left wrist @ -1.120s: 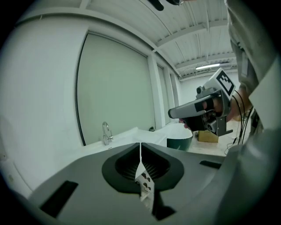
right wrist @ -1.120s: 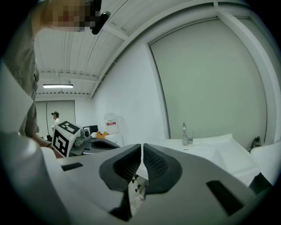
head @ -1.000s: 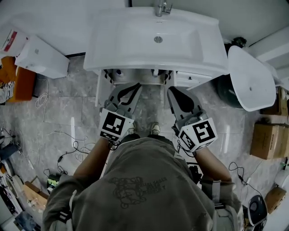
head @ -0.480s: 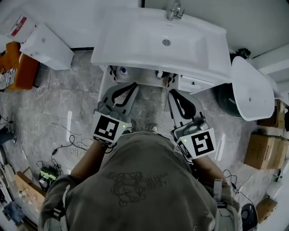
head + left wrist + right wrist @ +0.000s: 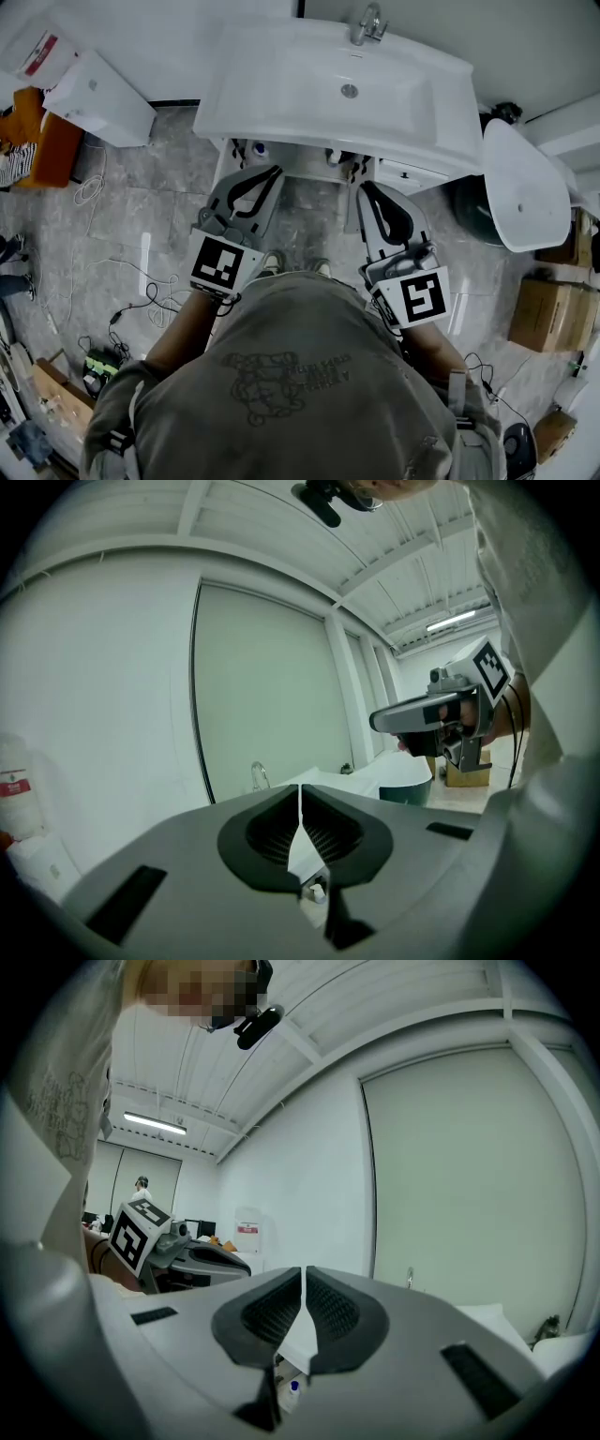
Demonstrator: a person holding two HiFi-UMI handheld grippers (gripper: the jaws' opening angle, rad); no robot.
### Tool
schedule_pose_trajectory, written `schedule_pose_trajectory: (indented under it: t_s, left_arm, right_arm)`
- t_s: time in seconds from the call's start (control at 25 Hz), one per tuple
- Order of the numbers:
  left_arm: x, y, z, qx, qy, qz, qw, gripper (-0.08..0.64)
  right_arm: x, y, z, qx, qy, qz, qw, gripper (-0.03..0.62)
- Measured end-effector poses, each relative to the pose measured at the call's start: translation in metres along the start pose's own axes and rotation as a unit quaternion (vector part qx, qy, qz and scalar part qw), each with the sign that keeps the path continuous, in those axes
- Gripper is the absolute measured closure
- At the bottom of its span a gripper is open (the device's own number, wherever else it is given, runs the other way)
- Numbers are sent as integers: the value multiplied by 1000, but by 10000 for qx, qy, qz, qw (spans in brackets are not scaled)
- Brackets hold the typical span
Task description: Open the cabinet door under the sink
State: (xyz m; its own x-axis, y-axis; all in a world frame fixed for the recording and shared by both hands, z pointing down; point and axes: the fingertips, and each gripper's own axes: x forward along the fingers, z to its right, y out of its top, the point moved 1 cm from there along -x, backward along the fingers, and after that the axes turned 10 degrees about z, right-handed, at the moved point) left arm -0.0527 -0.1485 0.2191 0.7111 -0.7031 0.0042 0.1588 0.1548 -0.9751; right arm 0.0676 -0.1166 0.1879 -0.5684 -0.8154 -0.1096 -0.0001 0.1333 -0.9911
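The white sink with its tap fills the top of the head view. Under its front edge is the cabinet; a dark gap there shows small items inside, and a white door edge stands at the gap's left. My left gripper is shut on nothing, its tips just before the cabinet's left part. My right gripper is also shut and empty, before the right part. In the left gripper view the jaws meet in a thin line; the same holds in the right gripper view.
A white box-like fixture stands at the left. At the right are a white oval basin and a dark bin. Cardboard boxes sit further right. Cables lie on the grey tiled floor.
The head view has shifted a little. Both grippers stay shut and held side by side before the cabinet, the left one slightly further left.
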Motion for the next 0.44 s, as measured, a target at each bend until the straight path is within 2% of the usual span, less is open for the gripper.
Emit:
schedule_pose_trajectory:
  t_s: [0.28,0.44]
  left_arm:
    - [4,0,-2,-39,-51,34,10000,538]
    - [6,-4,-5,-49,-76,-13,10000,537]
  right_arm:
    - [4,-3,1,-25,-26,-42,10000,557]
    - [6,2,2,-76,-66,111,9999,557]
